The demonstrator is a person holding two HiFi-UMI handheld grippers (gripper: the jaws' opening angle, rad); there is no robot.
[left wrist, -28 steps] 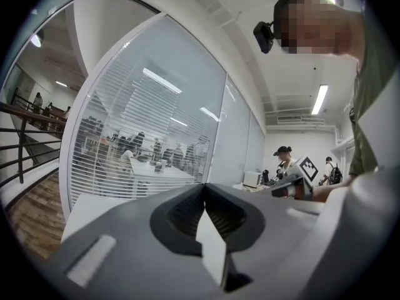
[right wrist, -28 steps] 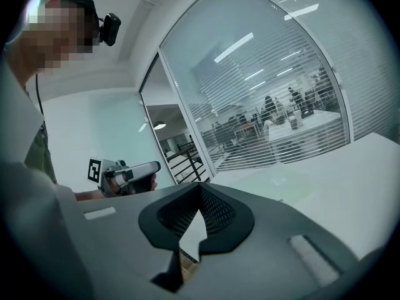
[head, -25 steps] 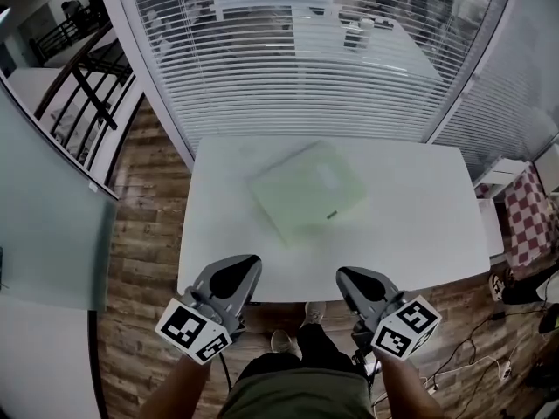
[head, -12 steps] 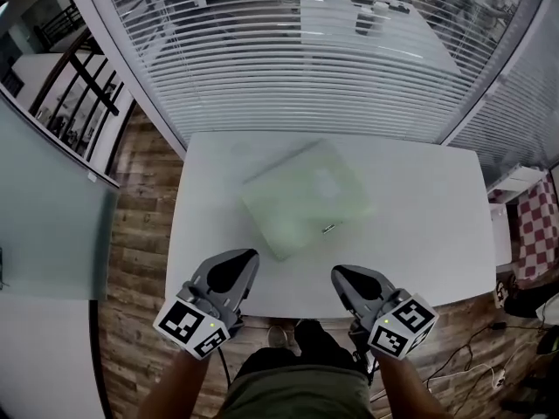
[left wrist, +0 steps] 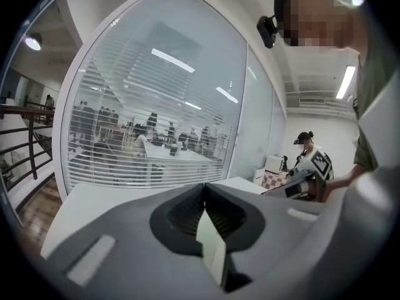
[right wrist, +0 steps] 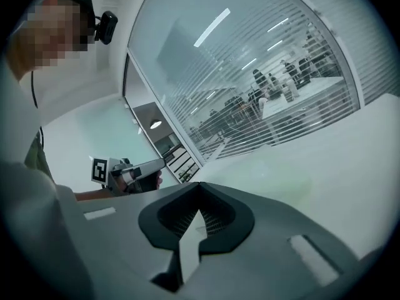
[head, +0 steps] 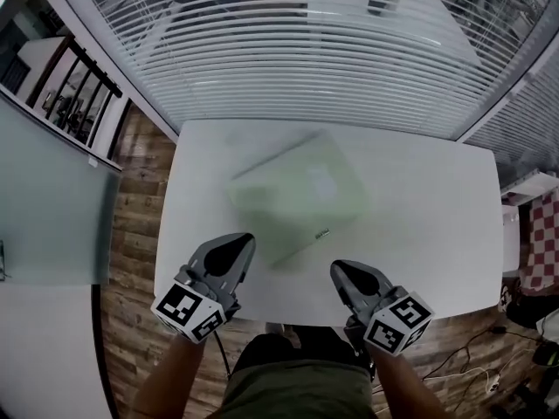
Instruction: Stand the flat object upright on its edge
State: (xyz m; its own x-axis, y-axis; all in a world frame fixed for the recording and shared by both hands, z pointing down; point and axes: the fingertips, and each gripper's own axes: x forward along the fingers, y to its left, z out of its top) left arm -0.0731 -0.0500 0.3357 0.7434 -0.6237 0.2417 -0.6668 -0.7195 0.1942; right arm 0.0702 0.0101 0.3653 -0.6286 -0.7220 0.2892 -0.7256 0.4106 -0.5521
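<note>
A pale green, flat square object [head: 297, 195] lies flat on the white table [head: 419, 225], turned cornerwise, near the table's middle. My left gripper [head: 244, 239] is shut and empty over the table's near edge, just short of the object's near left side. My right gripper [head: 337, 270] is also shut and empty, at the near edge a little right of the object's near corner. In the left gripper view the jaws [left wrist: 205, 187] meet with nothing between them. The right gripper view shows the same for the right gripper [right wrist: 199, 186].
A curved glass wall with slatted blinds [head: 297, 51] stands right behind the table. Wood floor [head: 131, 225] shows to the left, cables [head: 472, 374] on the floor at the right. My legs [head: 293, 382] are at the near edge. Another person [left wrist: 305, 144] stands far off.
Both grippers have come forward and down, from in front of the table's near edge to over it, closer to the green object. The object lies as before. Both stay shut.
</note>
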